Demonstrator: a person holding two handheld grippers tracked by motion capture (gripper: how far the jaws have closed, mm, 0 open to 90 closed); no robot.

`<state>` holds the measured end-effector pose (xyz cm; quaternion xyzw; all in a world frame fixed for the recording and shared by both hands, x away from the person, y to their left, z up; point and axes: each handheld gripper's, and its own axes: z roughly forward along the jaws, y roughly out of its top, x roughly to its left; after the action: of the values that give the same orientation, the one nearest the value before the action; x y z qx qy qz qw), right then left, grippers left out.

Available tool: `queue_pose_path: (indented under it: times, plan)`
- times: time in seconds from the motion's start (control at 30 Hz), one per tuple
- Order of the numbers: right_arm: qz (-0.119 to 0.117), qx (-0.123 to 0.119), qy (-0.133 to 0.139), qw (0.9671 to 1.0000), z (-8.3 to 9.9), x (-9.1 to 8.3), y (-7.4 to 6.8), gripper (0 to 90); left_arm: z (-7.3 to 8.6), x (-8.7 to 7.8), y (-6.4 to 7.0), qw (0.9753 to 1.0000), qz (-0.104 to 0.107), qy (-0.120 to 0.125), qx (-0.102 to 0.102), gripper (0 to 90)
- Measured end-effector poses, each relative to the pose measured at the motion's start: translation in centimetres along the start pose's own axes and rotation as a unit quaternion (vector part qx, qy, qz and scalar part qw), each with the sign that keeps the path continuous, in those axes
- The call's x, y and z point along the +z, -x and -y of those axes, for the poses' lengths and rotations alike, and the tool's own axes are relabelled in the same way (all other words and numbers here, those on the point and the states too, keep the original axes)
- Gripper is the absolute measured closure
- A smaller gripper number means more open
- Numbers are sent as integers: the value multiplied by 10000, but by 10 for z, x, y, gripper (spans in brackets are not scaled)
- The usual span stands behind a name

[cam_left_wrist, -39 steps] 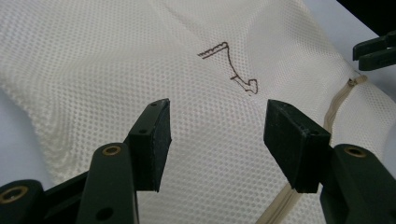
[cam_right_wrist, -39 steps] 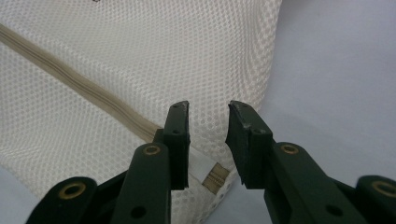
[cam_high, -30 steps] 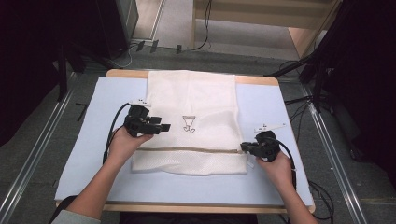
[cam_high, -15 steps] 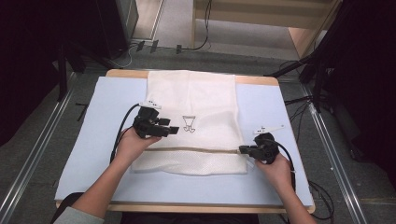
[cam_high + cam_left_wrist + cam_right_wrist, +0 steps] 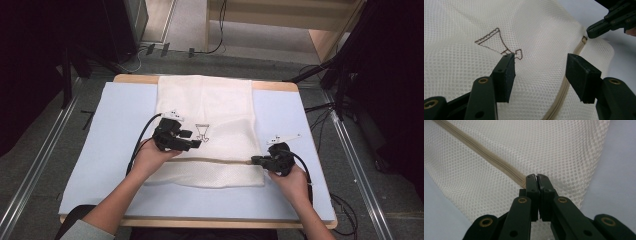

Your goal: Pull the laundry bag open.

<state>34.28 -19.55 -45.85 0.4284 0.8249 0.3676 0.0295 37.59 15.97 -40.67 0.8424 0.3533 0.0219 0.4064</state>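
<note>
Since a second ago the left gripper has slid inward over the mesh laundry bag on the blue mat, jaws spread beside its brown embroidered emblem; no lettering is readable. The right gripper is clenched at the beige zipper end.

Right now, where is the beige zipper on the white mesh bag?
In the high view, the beige zipper crosses the white mesh bag near its front edge, between the open left gripper and the shut right gripper at its right end.
</note>
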Motion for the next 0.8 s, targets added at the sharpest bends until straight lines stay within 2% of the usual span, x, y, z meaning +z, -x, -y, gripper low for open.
queue_pose_path:
  times: [0.17, 0.4, 0.57, 0.67, 0.8]
  plan:
    - [107, -92, 43, 9999, 0, -4, 2, 896, -3, 10, 10, 9999, 94, -33, 128, 425]
    - [317, -31, -49, 9995, 5, -5, 14, 895, -9, 27, 26, 9992, 323, -159, 195, 457]
    - [288, -85, -47, 9995, 7, -2, 16, 892, -13, 39, 37, 9984, 471, -253, 179, 507]
    - [260, -153, -49, 9995, 8, 1, 15, 881, -16, 45, 43, 9978, 529, -323, 246, 532]
    - [236, -155, -1, 9996, 10, 2, 15, 878, -19, 53, 50, 9970, 694, -278, 194, 614]
